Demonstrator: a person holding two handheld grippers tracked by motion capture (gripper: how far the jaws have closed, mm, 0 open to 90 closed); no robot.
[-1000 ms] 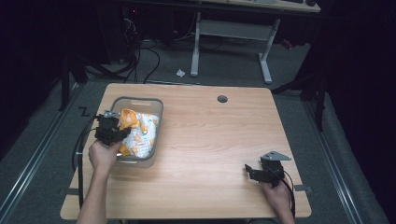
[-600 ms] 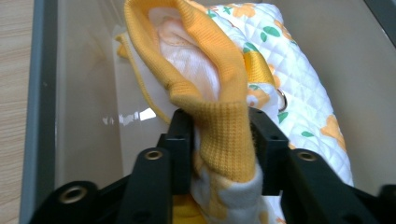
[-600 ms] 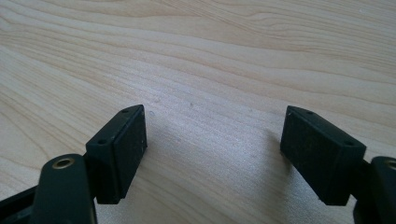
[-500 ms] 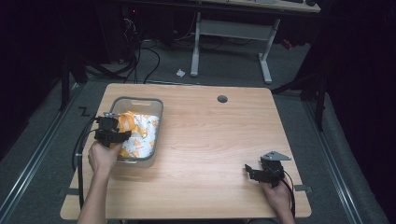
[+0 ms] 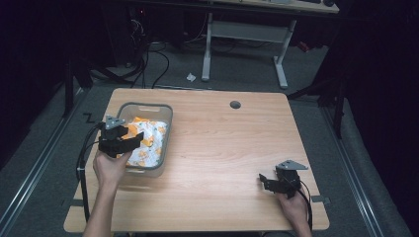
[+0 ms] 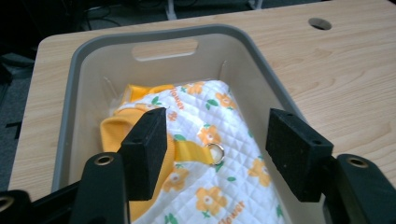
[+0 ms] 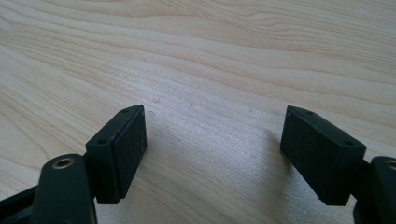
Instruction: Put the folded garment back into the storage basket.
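The room is dark around a lit wooden table [image 5: 237, 143] with a round hole [image 5: 235, 104] near its far edge. The floor [image 5: 237, 74] is grey, with black cables [image 5: 148, 64] and a white scrap [image 5: 190, 77]. Behind stands a desk [image 5: 247, 29] on white legs.

Hidden and cut-off parts around the grey bin [image 6: 74, 84]

The near end of the bin was cut off by the bottom edge in the left gripper view, and the quilted flower cloth [image 6: 224, 186] inside it ran out of the picture there too. The left gripper [image 6: 212, 149] covered part of the cloth's yellow edge. The printed words on the cloth were too small to read fully.
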